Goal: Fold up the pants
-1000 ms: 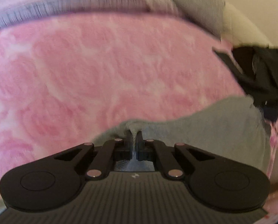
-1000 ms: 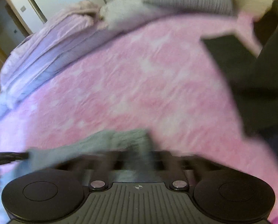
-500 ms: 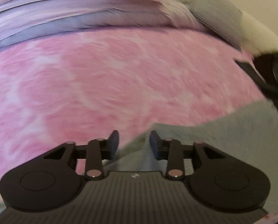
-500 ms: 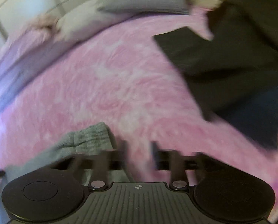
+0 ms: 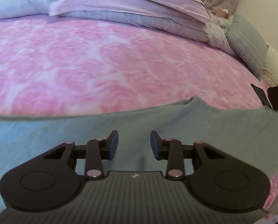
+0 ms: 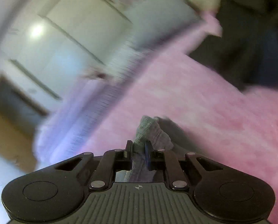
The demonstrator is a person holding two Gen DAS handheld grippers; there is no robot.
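Ribbed grey pants (image 6: pixel 153 132) pinched by right gripper (image 6: pixel 139 149).

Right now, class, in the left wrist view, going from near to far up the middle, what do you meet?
left gripper → grey pants → pink bedspread → folded lilac bedding

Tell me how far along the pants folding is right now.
Early to midway, as far as the views show. Done: the grey pants lie spread across the pink bedspread. In hand: the right gripper has just closed its jaws on a bunched end of the pants; the left gripper hangs open above the cloth, holding nothing. Left: no finished fold shows, so the folding remains.
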